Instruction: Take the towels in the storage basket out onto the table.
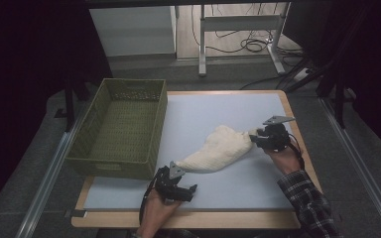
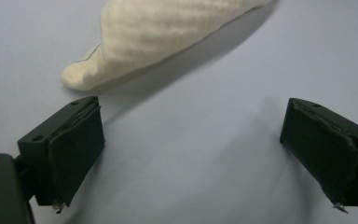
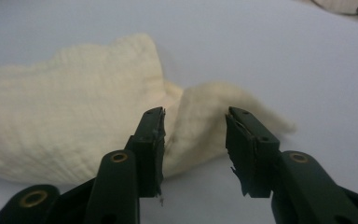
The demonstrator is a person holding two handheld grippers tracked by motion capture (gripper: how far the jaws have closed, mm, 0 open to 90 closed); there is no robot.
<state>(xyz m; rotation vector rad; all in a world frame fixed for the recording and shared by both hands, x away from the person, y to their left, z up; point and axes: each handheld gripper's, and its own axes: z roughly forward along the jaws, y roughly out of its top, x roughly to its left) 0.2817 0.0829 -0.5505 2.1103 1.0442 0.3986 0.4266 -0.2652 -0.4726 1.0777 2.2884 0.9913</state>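
A cream knitted cloth (image 1: 218, 148) lies crumpled and stretched out across the light blue table mat (image 1: 228, 188). My left gripper (image 1: 178, 182) rests near the front of the mat, just short of the cloth's near tip (image 2: 81, 77); its jaws stand wide open (image 2: 191, 154) over bare mat. My right gripper (image 1: 258, 138) is at the cloth's far right end. In the right gripper view its jaws stand apart (image 3: 196, 140), with a fold of the cloth (image 3: 200, 116) lying between and beyond them, and the pads do not press on it.
An olive green woven basket (image 1: 124, 168) stands on the left side of the table, touching the mat's left part. The wooden table rim (image 1: 297, 134) runs just right of my right hand. Table legs and cables are on the floor beyond.
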